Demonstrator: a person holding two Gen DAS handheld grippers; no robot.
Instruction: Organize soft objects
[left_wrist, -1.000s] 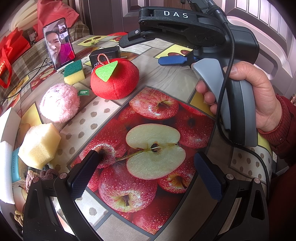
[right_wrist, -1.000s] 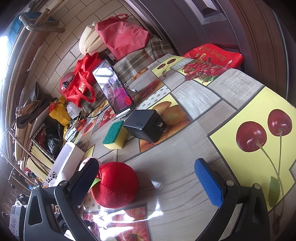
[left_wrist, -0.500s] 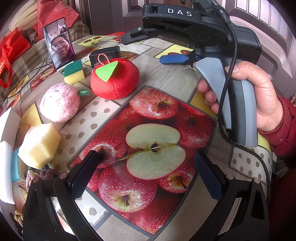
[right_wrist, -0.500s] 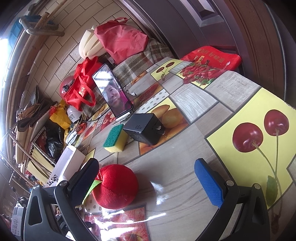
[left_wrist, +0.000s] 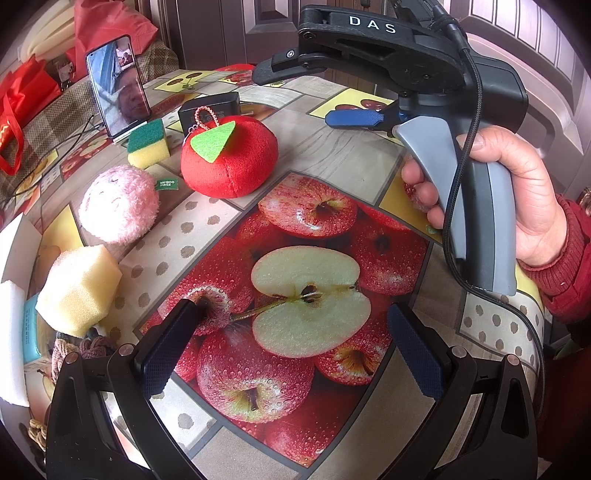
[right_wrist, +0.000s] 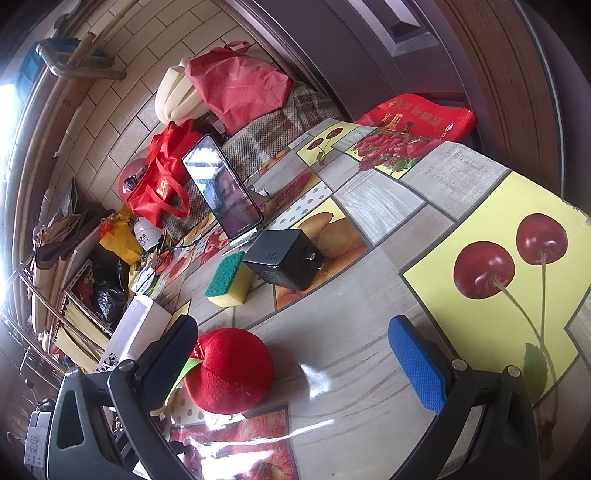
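Red plush apple sits on the counter; only the left view shows the pink fuzzy ball. Left hand-held gripper and right hand-held gripper both gape, empty.

Red plush apple, pink fuzzy ball, two sponges on table.

White letters "DAS" stand on the right gripper body at twelve o'clock; "65w" marks the black charger, just beside the sponge's three o'clock side.
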